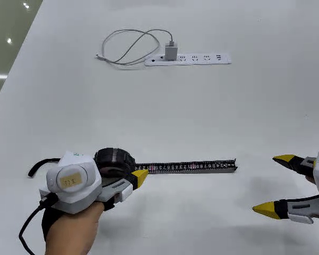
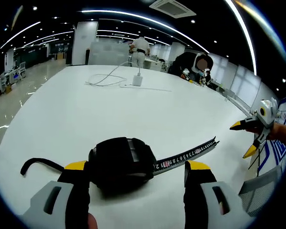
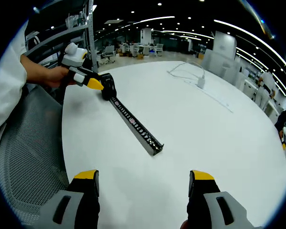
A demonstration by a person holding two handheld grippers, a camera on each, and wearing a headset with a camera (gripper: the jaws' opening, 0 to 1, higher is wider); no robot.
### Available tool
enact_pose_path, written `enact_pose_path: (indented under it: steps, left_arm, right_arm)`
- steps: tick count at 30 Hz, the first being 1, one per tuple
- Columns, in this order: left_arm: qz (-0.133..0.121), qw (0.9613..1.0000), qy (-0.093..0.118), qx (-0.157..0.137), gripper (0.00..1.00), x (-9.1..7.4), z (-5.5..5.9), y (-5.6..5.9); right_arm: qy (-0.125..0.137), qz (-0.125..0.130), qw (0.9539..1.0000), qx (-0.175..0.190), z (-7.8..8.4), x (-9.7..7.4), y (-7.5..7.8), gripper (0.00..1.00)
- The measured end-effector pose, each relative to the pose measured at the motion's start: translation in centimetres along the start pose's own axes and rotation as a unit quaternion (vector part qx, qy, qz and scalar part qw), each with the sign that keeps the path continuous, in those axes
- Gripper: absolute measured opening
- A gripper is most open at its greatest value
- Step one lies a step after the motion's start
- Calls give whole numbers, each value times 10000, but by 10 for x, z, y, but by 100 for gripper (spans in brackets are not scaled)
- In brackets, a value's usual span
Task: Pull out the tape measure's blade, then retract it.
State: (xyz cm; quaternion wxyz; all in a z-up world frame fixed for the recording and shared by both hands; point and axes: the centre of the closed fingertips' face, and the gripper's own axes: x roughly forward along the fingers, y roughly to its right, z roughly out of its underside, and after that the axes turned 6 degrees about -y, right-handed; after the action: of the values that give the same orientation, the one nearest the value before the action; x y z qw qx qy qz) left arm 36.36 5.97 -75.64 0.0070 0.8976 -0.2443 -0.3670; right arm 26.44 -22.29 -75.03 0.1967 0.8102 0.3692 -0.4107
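- Left gripper (image 2: 137, 168): jaws wide, straddling the tape measure case (image 1: 115, 162), probably to steady it. No clamp visible.
- Right gripper (image 1: 274, 184): jaws wide open and empty, near the blade's hook end but apart from it.
- Blade (image 1: 191, 167): extended, flat on the surface (image 1: 202, 122). Retraction looks pending.
- Far: power strip (image 1: 194, 58), irrelevant.

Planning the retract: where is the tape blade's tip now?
Head view, centre-right: the black blade's hooked tip lies on the white table, between the round black tape case and the right gripper.
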Motion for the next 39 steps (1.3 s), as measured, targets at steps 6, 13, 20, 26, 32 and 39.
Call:
enact_pose_path:
  steps: [6, 13, 20, 26, 32, 39]
  left_arm:
    - [-194, 9998, 20, -48, 75, 2, 0, -3]
    - [-420, 9990, -5, -127, 68, 3, -1, -9]
    - [-567, 9981, -22, -225, 66, 5, -1, -12]
    - [-667, 9973, -116, -294, 63, 8, 0, -16]
    - [-749, 9966, -166, -294, 63, 10, 1, -17]
    - [-828, 9957, -202, -357, 62, 13, 2, -21]
  right_arm:
    - [-126, -87, 9997, -212, -1, 4, 7, 69]
    - [-250, -183, 9986, -425, -4, 11, 15, 61]
    - [-329, -308, 9968, -661, -10, 18, 18, 51]
    - [-446, -400, 9944, -866, -11, 25, 21, 46]
    - [-551, -468, 9930, -937, -14, 30, 24, 46]
    - [-646, -568, 9899, -1124, -16, 39, 26, 43]
